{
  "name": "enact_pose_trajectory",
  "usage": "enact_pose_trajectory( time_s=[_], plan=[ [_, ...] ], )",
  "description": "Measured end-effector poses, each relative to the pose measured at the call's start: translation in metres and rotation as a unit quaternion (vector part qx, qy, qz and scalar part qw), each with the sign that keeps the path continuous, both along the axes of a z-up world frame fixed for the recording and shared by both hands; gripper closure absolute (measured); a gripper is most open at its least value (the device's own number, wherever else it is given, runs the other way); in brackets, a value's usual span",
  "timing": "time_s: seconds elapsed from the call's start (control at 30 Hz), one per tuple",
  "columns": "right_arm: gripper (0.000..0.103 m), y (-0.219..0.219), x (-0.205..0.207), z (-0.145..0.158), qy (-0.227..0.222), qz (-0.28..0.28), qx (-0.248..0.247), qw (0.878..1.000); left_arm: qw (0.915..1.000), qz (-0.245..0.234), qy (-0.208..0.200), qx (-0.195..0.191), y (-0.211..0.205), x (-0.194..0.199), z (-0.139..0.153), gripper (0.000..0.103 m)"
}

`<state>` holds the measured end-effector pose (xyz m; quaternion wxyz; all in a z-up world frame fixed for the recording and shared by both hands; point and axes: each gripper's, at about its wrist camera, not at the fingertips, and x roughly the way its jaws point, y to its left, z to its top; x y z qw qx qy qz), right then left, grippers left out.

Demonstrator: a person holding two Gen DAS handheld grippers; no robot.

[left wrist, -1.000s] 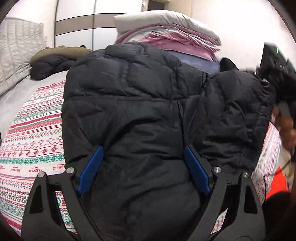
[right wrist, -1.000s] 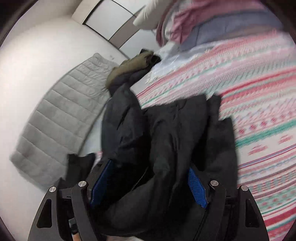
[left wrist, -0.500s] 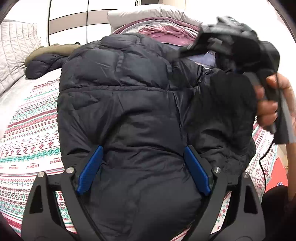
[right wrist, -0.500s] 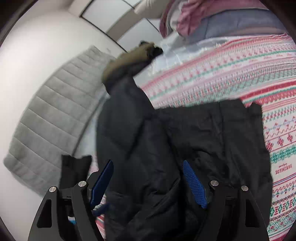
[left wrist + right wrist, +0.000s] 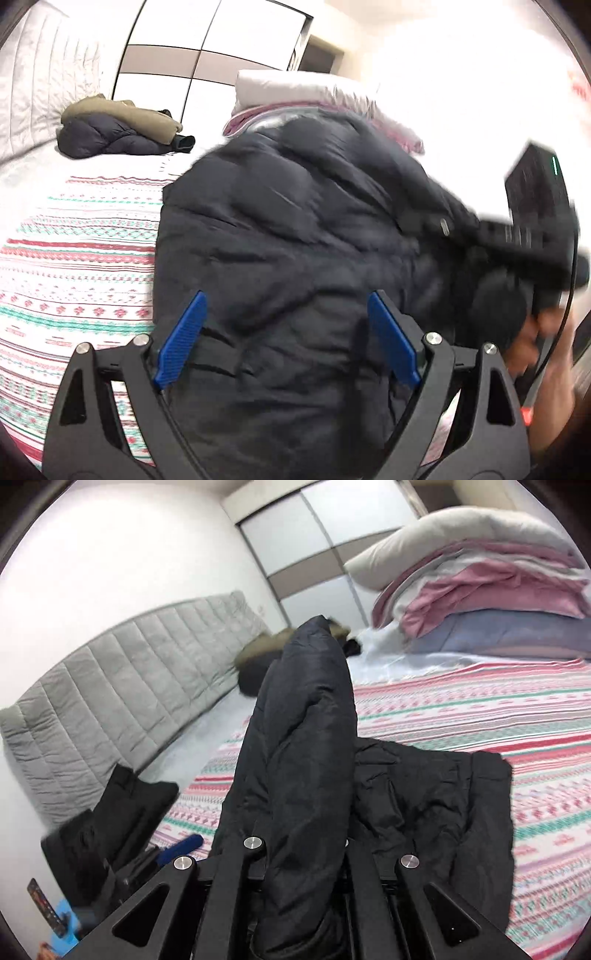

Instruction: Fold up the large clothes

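Observation:
A large black puffer jacket (image 5: 295, 229) lies on the patterned bedspread (image 5: 74, 258). My left gripper (image 5: 286, 295) hangs low over its near part, open, blue pads wide apart with jacket bulk between them. In the right wrist view my right gripper (image 5: 301, 834) is shut on a thick fold of the jacket (image 5: 306, 720), which stands up between its fingers and hides the pads. The rest of the jacket spreads flat to the right. In the left wrist view a hand (image 5: 543, 332) holds the blurred right gripper at the jacket's right edge.
A second jacket, olive and navy (image 5: 118, 129), is bundled at the far side by the grey padded headboard (image 5: 129, 686). A pile of folded bedding with a pillow on top (image 5: 480, 590) stands at the back right. White wardrobe doors (image 5: 207, 55) are behind.
The right gripper's pads, wide around the jacket before, have shut on a fold and raised it. Both views have rolled, and the right gripper has swung from over the jacket to its right edge.

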<state>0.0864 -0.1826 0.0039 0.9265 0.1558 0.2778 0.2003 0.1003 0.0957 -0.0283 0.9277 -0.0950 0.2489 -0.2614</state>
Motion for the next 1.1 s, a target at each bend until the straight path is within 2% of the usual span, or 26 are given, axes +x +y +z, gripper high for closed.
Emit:
enact_pose_trajectory(
  time_s=[0.1, 0.23, 0.3, 0.37, 0.47, 0.53, 0.57, 0.63, 0.7, 0.77, 0.8, 0.83, 0.9, 1.0, 1.07, 1.1],
  plan=[
    [0.096, -0.022, -0.016, -0.006, 0.008, -0.043, 0.0, 0.999, 0.9998, -0.008, 0.017, -0.008, -0.009, 0.006, -0.003, 0.015],
    [0.096, -0.053, -0.015, -0.037, 0.073, -0.087, 0.003, 0.994, 0.9987, -0.013, 0.034, 0.034, -0.03, 0.014, -0.014, 0.015],
    [0.093, -0.067, -0.006, -0.061, 0.109, -0.091, 0.002, 0.99, 0.997, -0.022, 0.043, 0.06, -0.043, 0.018, -0.021, 0.015],
    [0.091, -0.08, -0.001, -0.081, 0.136, -0.09, 0.023, 0.986, 0.9955, -0.025, 0.043, 0.081, -0.049, 0.016, -0.025, 0.015],
    [0.087, -0.091, 0.0, -0.089, 0.155, -0.094, 0.037, 0.983, 0.9945, -0.025, 0.041, 0.093, -0.05, 0.016, -0.023, 0.015],
    [0.082, -0.093, 0.0, -0.086, 0.164, -0.101, 0.023, 0.981, 0.9941, -0.023, 0.042, 0.098, -0.055, 0.016, -0.023, 0.015],
    [0.081, -0.095, -0.001, -0.08, 0.164, -0.104, 0.009, 0.981, 0.9939, -0.022, 0.043, 0.1, -0.056, 0.014, -0.024, 0.015],
    [0.071, -0.094, -0.005, -0.062, 0.153, -0.124, -0.027, 0.98, 0.9933, -0.018, 0.046, 0.104, -0.056, 0.015, -0.026, 0.015],
    [0.069, -0.094, -0.013, -0.04, 0.134, -0.136, -0.035, 0.981, 0.9929, -0.016, 0.047, 0.108, -0.058, 0.016, -0.027, 0.014],
    [0.052, -0.097, -0.018, -0.021, 0.117, -0.142, -0.031, 0.983, 0.9927, -0.019, 0.045, 0.111, -0.063, 0.017, -0.028, 0.014],
    [0.033, -0.095, -0.019, -0.014, 0.104, -0.141, -0.027, 0.984, 0.9926, -0.02, 0.044, 0.112, -0.065, 0.018, -0.028, 0.014],
    [0.028, -0.092, -0.02, -0.007, 0.089, -0.138, -0.021, 0.986, 0.9924, -0.021, 0.043, 0.113, -0.066, 0.018, -0.028, 0.014],
    [0.028, -0.08, -0.017, 0.001, 0.062, -0.145, -0.019, 0.987, 0.9922, -0.021, 0.042, 0.116, -0.069, 0.018, -0.028, 0.014],
    [0.028, -0.068, -0.016, 0.012, 0.031, -0.179, -0.045, 0.982, 0.9915, -0.021, 0.04, 0.122, -0.069, 0.015, -0.029, 0.014],
    [0.025, -0.059, -0.01, 0.011, 0.003, -0.184, -0.067, 0.981, 0.9914, -0.024, 0.041, 0.122, -0.069, 0.015, -0.028, 0.013],
    [0.022, -0.053, -0.003, 0.008, 0.005, -0.181, -0.075, 0.981, 0.9915, -0.025, 0.042, 0.12, -0.068, 0.015, -0.028, 0.013]
  ],
)
